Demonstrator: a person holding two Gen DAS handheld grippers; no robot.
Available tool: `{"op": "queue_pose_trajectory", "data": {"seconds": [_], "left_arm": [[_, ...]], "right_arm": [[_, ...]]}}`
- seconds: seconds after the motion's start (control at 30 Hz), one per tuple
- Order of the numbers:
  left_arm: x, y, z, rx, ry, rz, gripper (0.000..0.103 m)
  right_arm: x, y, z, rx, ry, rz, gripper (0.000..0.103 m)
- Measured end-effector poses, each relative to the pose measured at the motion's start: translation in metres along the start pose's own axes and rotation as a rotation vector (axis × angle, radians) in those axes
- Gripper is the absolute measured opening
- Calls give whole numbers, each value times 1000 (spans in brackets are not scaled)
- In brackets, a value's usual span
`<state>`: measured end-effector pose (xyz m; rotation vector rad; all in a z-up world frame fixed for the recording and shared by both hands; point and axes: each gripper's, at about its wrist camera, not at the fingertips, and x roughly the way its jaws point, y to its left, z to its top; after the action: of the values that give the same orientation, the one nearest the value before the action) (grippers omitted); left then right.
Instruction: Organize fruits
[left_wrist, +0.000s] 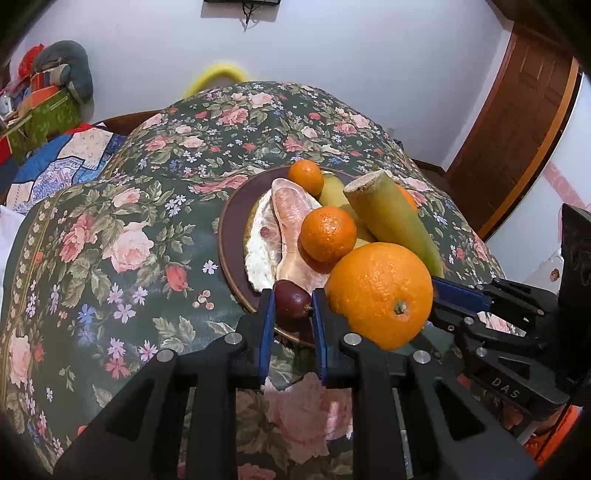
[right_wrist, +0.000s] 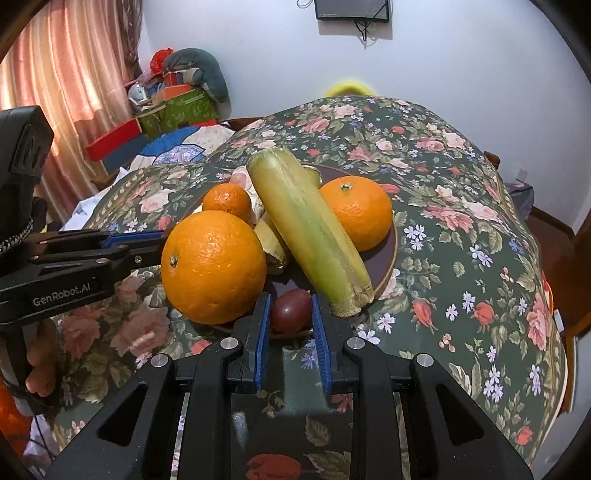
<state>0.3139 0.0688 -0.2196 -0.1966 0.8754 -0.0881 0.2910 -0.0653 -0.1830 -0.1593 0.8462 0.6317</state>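
A dark plate (left_wrist: 231, 221) on the floral tablecloth holds pomelo pieces (left_wrist: 291, 218), small mandarins (left_wrist: 328, 233), a banana, a green cane stalk (left_wrist: 391, 218) and a big orange (left_wrist: 380, 295). A small dark purple fruit (left_wrist: 291, 300) sits at the plate's near rim. In the left wrist view my left gripper (left_wrist: 293, 301) has its blue pads on either side of this purple fruit. In the right wrist view my right gripper (right_wrist: 290, 308) likewise brackets the purple fruit (right_wrist: 291, 308). The big orange (right_wrist: 214, 266) and stalk (right_wrist: 310, 236) lie just beyond it. Each gripper shows from the side in the other view.
The floral-cloth table (right_wrist: 461, 221) drops away at right. A wooden door (left_wrist: 517, 129) stands at the right. Boxes and cushions (right_wrist: 177, 99) are piled by the pink curtain at the left wall.
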Motion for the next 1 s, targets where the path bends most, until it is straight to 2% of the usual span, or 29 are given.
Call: {"op": "queue_pose_trajectory", "data": {"seconds": [0.1,0.2,0.37,0.53,0.63,0.8,1.0], "left_arm": [[1,0,0,4,6,-4,20],[3,3,0,-2,16,5,27],[-1,7,-1,-18,17,2,27],[-25,6,-1,-20,-24,27,27],[-54,0,1,-16,-83,42,27],[-115,-20,4,23,-204,70,27],[-208,-50,0,68,-388,86,27]], "right_arm": [[3,-1,0,5,13,6,22],[5,-2,1,5,15,11,23],[4,-1,1,4,14,4,24],[-11,0,-1,6,-16,-28,33],[-29,-1,2,22,-49,-36,33],[-87,4,13,46,-173,-44,33],[-185,28,19,46,-381,-55,33]]}}
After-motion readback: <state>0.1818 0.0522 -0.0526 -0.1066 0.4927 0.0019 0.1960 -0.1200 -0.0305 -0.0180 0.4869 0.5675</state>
